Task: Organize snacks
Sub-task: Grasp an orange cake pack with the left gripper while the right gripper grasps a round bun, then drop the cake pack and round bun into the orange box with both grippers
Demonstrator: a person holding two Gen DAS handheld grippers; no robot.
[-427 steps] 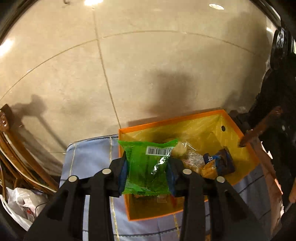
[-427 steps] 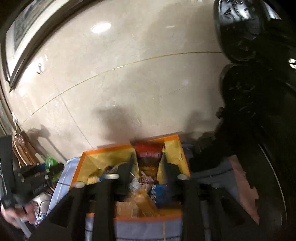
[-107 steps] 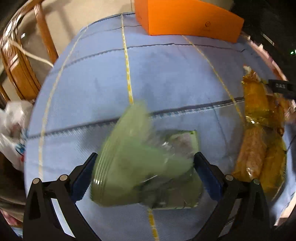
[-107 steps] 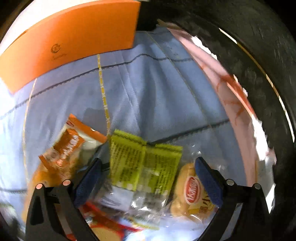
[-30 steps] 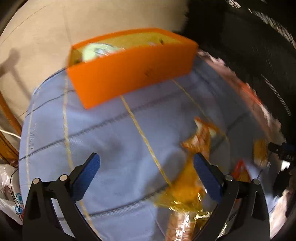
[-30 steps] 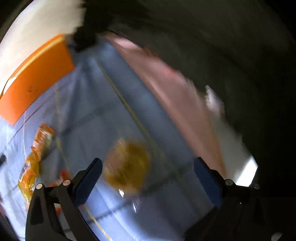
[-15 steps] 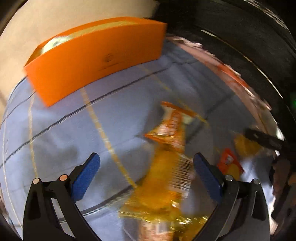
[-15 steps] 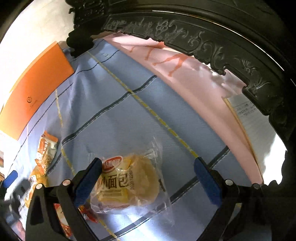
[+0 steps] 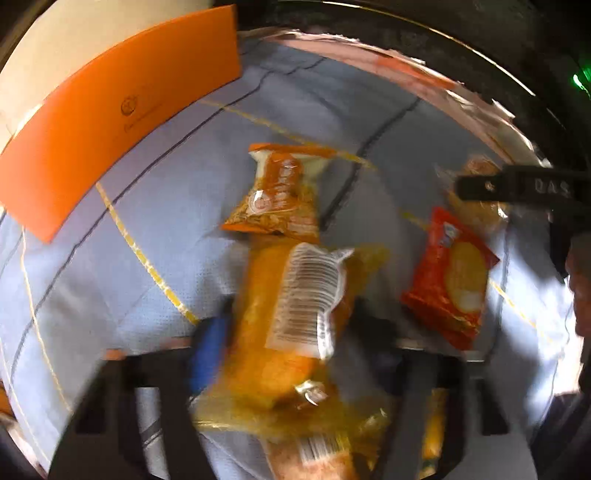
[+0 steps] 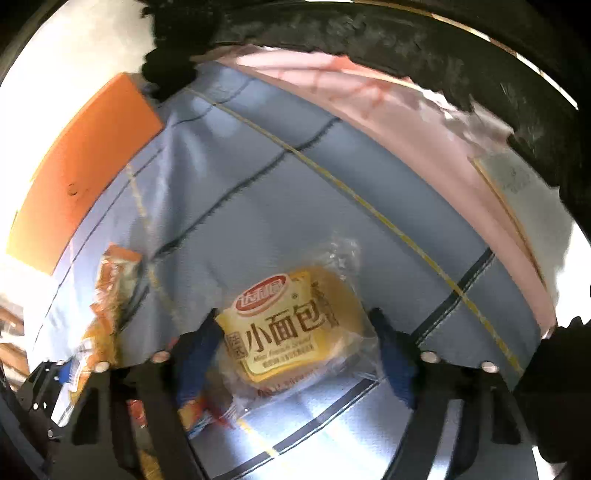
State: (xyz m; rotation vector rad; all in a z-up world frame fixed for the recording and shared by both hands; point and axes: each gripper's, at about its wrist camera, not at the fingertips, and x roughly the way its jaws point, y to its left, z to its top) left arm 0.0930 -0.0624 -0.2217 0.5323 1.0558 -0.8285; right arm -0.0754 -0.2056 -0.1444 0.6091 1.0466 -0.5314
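So far left sits the orange cardboard box [image 9: 122, 122], standing on the blue checked cloth [image 9: 110, 258] at the far-left corner. That's presumably where the snacks go.

Coming right, the left gripper [image 9: 291, 343] points steeply down over a long yellow clear-wrapped cake bar [image 9: 266, 332]. The bar's long axis runs near-to-far, pretty much in line with the fingers, so the jaws cross its narrow width. They've just been closing with the bar between them, but the view is smeared, so it's impossible to tell if the pads are biting yet. A small orange crinkly packet [image 9: 277, 192] touches the bar's far end, and a red cracker packet [image 9: 450, 284] lies apart to the right, so neither is in the way.

Further right, the right gripper [image 10: 292, 317] straddles a round bun in a clear packet with a yellow label [image 10: 291, 325]. Its jaws have also just been closing, and both blue pads now sit against the wrapper's sides. It looks like a fresh grip, with the bun not lifted off the cloth.

As for room, there's open cloth between both hands and the box. The left hand is nearer the box. The pink table edge [image 10: 424, 122] and dark carved frame [image 10: 369, 33] crowd the far right, so the right hand probably wants to lift first, then swing left.
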